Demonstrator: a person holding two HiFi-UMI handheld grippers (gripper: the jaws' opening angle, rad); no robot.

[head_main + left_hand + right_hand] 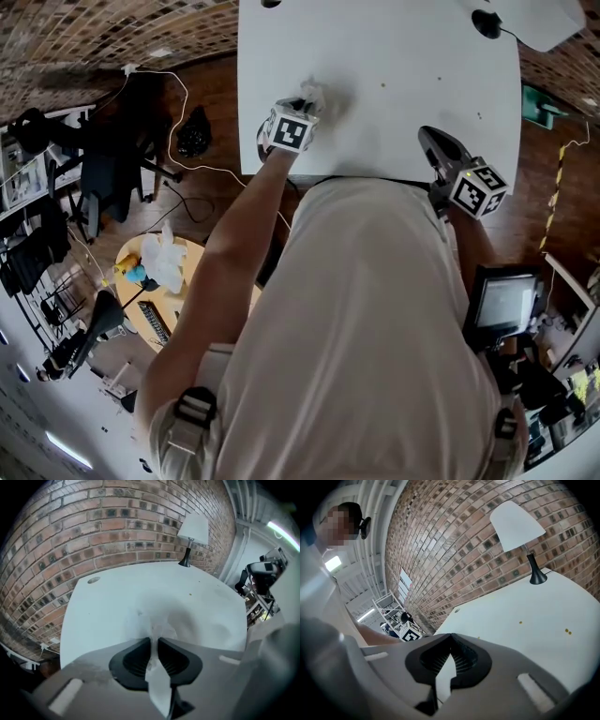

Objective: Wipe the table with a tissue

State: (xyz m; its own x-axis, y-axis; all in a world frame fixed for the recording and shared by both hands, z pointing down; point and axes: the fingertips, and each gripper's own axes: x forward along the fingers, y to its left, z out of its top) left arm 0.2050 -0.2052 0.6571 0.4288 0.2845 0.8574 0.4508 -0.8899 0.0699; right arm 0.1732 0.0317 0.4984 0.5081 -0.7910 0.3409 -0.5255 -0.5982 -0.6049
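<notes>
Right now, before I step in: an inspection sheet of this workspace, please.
Surface: white table, with a few small specks scattered on it.
Job's things: tissue, crumpled front end lying on the table top.
Clutter: lamp at the far edge; nothing else seen on the table.
Grippers: left gripper shut on the tissue; right gripper shut, nothing in it, at the near edge.
Cables: white cable loose on the floor left of the table.
Surroundings: brick wall behind the table, office chair and small round table on the floor to the left.
</notes>
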